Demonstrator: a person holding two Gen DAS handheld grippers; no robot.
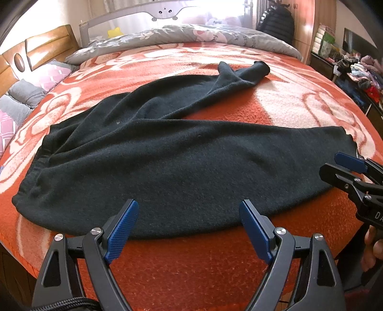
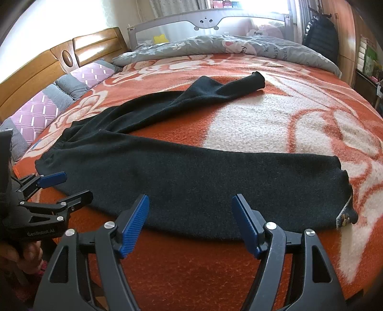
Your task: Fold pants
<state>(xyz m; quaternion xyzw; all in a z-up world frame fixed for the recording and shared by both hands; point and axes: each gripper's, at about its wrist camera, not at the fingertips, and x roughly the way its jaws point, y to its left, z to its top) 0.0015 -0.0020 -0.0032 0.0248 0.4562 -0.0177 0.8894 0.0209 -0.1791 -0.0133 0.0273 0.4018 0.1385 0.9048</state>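
We see a bed (image 1: 215, 263) filling most of both views, covered by an orange blanket (image 1: 287, 105) with a pale floral pattern. A wooden headboard (image 2: 36, 79) runs along the upper left of the frame, and a grey printed quilt (image 1: 191, 36) lies across the top centre, in front of a grey bed rail (image 2: 208, 22).

The black pants (image 1: 179, 167) lie spread across the middle of the frame on the blanket. The waistband (image 1: 31, 189) sits at centre left. The near leg runs to the right edge of the frame; the far leg angles toward upper centre, ending in a cuff (image 1: 259, 67). The legs are apart, forming a V.

In the left wrist view, the left gripper (image 1: 189, 210) occupies the bottom centre, jaws spread wide, tips at the near hem of the pants and pinching nothing. The right gripper (image 1: 340, 169) appears at the right edge, jaws parted beside the near cuff.

In the right wrist view, the right gripper (image 2: 190, 204) likewise has its jaws spread, empty, at the near edge of the leg.
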